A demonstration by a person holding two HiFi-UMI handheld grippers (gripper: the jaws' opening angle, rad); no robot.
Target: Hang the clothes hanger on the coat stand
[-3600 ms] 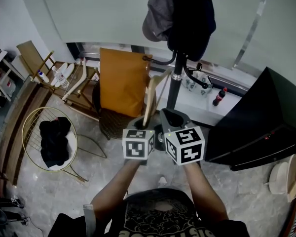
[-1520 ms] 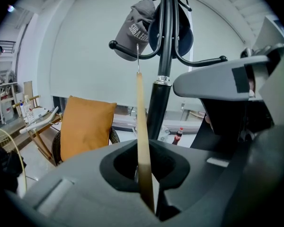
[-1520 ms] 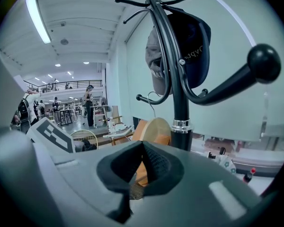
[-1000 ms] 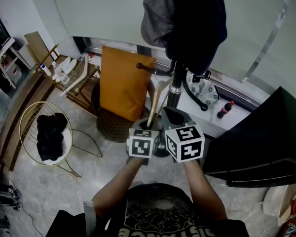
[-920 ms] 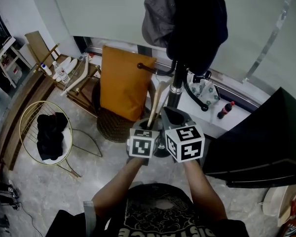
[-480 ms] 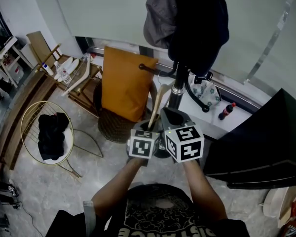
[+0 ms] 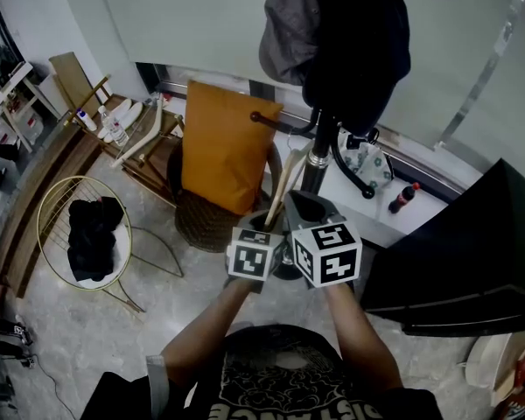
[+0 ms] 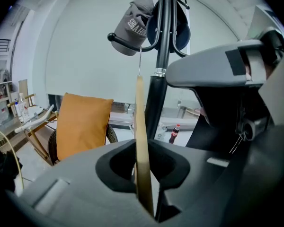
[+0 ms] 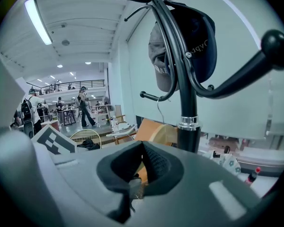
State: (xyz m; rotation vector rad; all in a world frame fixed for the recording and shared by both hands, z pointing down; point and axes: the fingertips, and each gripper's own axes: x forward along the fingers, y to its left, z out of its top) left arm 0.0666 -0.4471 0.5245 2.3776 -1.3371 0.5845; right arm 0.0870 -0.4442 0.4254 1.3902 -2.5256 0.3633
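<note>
The left gripper (image 8: 143,183) is clamped on the lower end of the wooden hanger (image 8: 141,126). The hanger's long axis runs up and away from the gripper, wire hook topmost, close under a curved arm of the coat stand (image 8: 157,93). The right gripper (image 9: 140,171), jaws together and seemingly empty, sits just beside the left one.

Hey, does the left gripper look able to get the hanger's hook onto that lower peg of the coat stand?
Probably yes. The left gripper is shut on the wooden hanger, whose wire hook rises close by the lower peg. That peg looks bare; the grey cap hangs higher.
</note>
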